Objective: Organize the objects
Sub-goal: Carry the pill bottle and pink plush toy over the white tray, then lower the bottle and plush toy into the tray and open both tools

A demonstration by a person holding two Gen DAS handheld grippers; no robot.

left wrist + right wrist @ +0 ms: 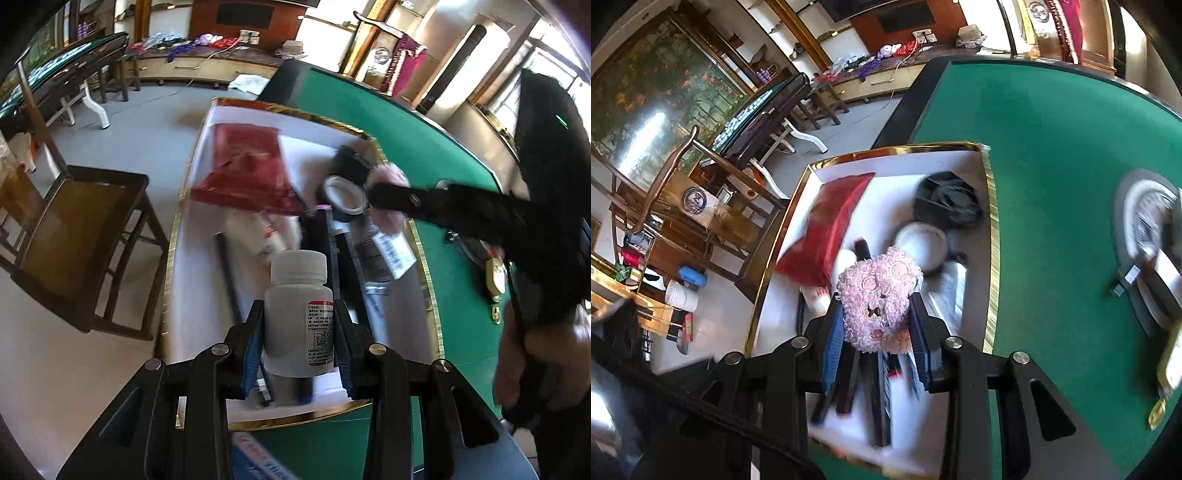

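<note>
Between the blue pads of our left hand-held gripper (pixel 299 343) sits a white plastic pill bottle (pixel 298 314), upright, w/ a ribbed white screw cap and a printed label edged in red; the pads press both its sides. We hold it above the near end of a white tray (pixel 207 258) w/ a gold rim, which lies on the green bench (pixel 461 295). Our right hand-held gripper (pixel 877 321) is clamped on a small pink fuzzy bear (pixel 877 295), curly texture, two round pale patches and a dark stitched nose, also over the tray. In the tray we see a red pouch (pixel 831 229), a black box w/ dark cloth (pixel 947 203), a white round lid (pixel 921 243) and dark flat strips (pixel 879 398), blurred. A wooden chair (pixel 85 240) stands beside the bench.
</note>
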